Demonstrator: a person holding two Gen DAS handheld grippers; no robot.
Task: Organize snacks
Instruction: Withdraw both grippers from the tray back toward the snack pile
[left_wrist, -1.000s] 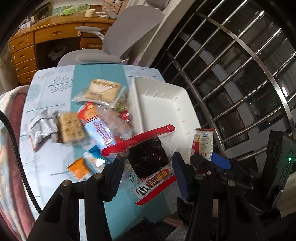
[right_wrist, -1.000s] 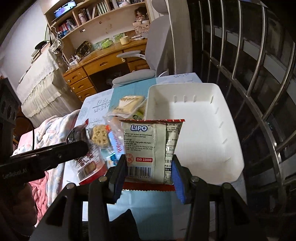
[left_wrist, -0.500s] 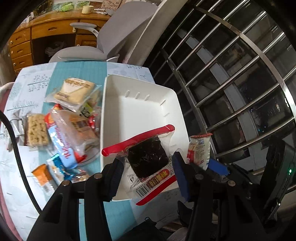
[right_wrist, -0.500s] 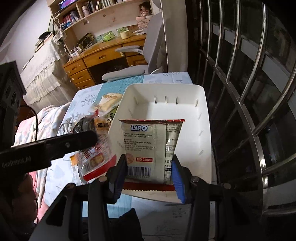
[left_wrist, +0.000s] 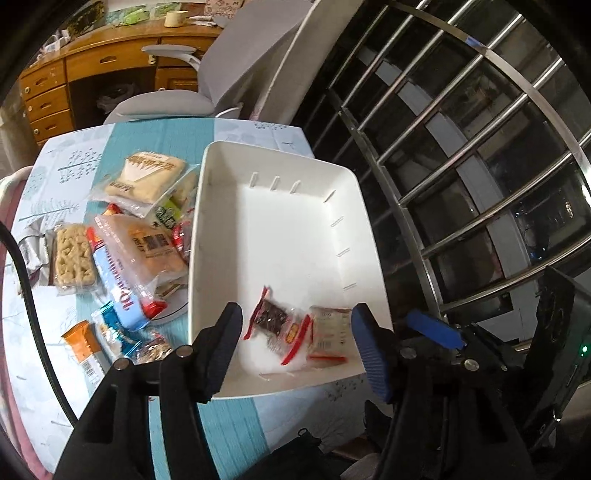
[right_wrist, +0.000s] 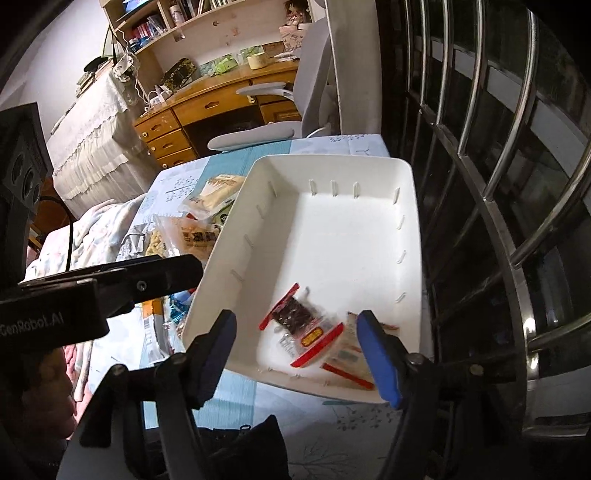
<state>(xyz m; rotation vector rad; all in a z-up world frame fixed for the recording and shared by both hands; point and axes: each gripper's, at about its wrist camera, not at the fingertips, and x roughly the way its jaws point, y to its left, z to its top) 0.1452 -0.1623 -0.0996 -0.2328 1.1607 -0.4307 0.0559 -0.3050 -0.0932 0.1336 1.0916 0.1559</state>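
Steel window bars (left_wrist: 461, 155) curve along the right of a small table (left_wrist: 66, 173) covered in a teal and pale patterned cloth, with a wooden desk (right_wrist: 221, 99) and a grey office chair (left_wrist: 207, 92) behind it. You hold both tools over the near end of a white tray (left_wrist: 280, 236) that sits at the table's right edge, hard by the bars. Your left gripper (left_wrist: 297, 347) hangs with its blue-padded jaws spread wide and nothing between them; your right gripper (right_wrist: 297, 356) is likewise parted and empty. Two packets lie in the tray's near end, touching or overlapping: a clear, red-edged packet of dark snack (right_wrist: 295, 317) on the left and a pale packet with red trim (left_wrist: 328, 332) just to its right, against the tray's right wall. The rest of the tray floor is bare. Left of the tray, unsorted snacks are heaped on the cloth: a sealed pale bread packet (left_wrist: 146, 177) at the far end, a clear bag of buns (left_wrist: 147, 247) below it, a ridged cracker pack (left_wrist: 72, 256) further left, and an orange sachet (left_wrist: 83, 345) nearest you. A black cable (left_wrist: 29, 295) runs down the left side of the table.
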